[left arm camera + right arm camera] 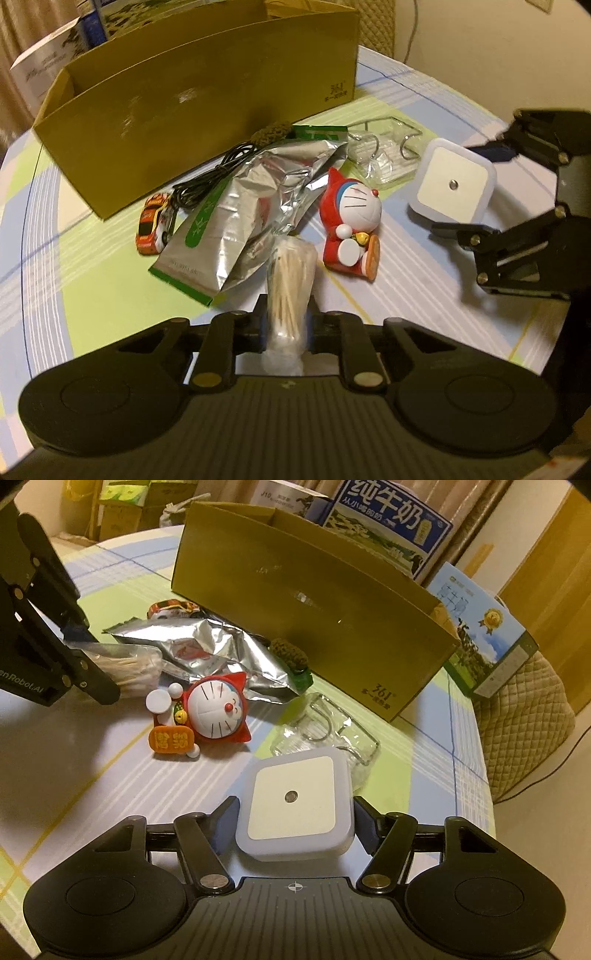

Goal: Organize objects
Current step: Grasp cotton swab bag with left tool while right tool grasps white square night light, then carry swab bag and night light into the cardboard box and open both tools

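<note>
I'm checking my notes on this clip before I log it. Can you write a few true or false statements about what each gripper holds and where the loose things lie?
1. The left gripper is shut on a bag of cotton swabs. True.
2. The right gripper holds the toy car. False: a white night light sits between its fingers; the car lies on the table by the cardboard box.
3. The cat figurine lies on the table, in no gripper. True.
4. The foil bag is inside the box. False: it lies on the table in front of the box.
5. A black cable lies between the car and the box. True.
</note>
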Action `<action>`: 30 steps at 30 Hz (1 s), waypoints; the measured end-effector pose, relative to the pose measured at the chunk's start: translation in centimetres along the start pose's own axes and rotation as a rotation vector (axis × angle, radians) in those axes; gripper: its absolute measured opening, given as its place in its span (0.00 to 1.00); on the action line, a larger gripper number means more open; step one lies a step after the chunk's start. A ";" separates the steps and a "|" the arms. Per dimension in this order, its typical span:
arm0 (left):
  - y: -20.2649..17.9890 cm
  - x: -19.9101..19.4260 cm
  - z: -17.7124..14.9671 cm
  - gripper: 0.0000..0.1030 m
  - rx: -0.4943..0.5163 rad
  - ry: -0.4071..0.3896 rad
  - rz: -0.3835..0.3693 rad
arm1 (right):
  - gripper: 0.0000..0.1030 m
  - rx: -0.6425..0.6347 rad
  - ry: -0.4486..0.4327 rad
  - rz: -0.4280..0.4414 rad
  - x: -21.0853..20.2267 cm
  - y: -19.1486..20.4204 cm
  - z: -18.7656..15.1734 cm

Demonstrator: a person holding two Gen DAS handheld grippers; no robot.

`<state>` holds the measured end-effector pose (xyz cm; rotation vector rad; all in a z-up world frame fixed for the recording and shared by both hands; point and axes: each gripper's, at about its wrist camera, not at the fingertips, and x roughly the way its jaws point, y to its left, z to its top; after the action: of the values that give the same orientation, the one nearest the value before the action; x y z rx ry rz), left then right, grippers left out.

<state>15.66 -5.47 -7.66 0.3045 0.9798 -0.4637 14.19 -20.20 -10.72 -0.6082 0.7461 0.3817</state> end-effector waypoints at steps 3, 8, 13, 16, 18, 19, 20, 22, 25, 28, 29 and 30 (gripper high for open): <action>0.5 -0.7 -0.3 0.13 -0.073 -0.003 -0.015 | 0.60 0.018 -0.002 0.007 -0.8 -0.1 0.0; 1.0 -2.4 -1.0 0.13 -0.184 -0.020 -0.026 | 0.60 0.060 -0.024 0.018 -2.7 -0.5 0.2; 0.8 -4.6 -1.3 0.13 -0.255 -0.049 -0.018 | 0.60 0.085 -0.054 0.025 -4.9 -0.7 0.6; 0.4 -6.1 -1.3 0.13 -0.285 -0.072 -0.011 | 0.60 0.114 -0.068 0.040 -6.1 -1.0 0.8; 0.1 -7.0 -1.2 0.13 -0.307 -0.086 -0.006 | 0.60 0.126 -0.077 0.047 -6.8 -1.1 0.9; 0.0 -7.4 -1.2 0.13 -0.315 -0.092 -0.002 | 0.60 0.132 -0.081 0.051 -7.2 -1.2 0.9; -0.1 -7.8 -1.2 0.13 -0.324 -0.099 0.002 | 0.60 0.142 -0.086 0.057 -7.6 -1.3 1.0; -0.4 -8.6 -1.2 0.13 -0.337 -0.109 0.009 | 0.60 0.161 -0.093 0.066 -8.2 -1.5 1.1; -0.8 -9.4 -1.1 0.13 -0.346 -0.123 0.017 | 0.60 0.198 -0.099 0.089 -9.1 -1.9 1.1; -1.2 -10.0 -1.0 0.13 -0.351 -0.133 0.018 | 0.60 0.220 -0.107 0.097 -9.8 -2.3 1.3; -1.4 -10.2 -0.9 0.13 -0.351 -0.136 0.019 | 0.60 0.225 -0.109 0.099 -10.0 -2.4 1.3; -1.4 -10.4 -0.9 0.13 -0.351 -0.139 0.020 | 0.60 0.230 -0.111 0.101 -10.2 -2.5 1.3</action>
<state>9.39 -3.85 0.62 -0.0341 0.9023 -0.2837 9.24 -22.39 -1.58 -0.3315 0.7038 0.4127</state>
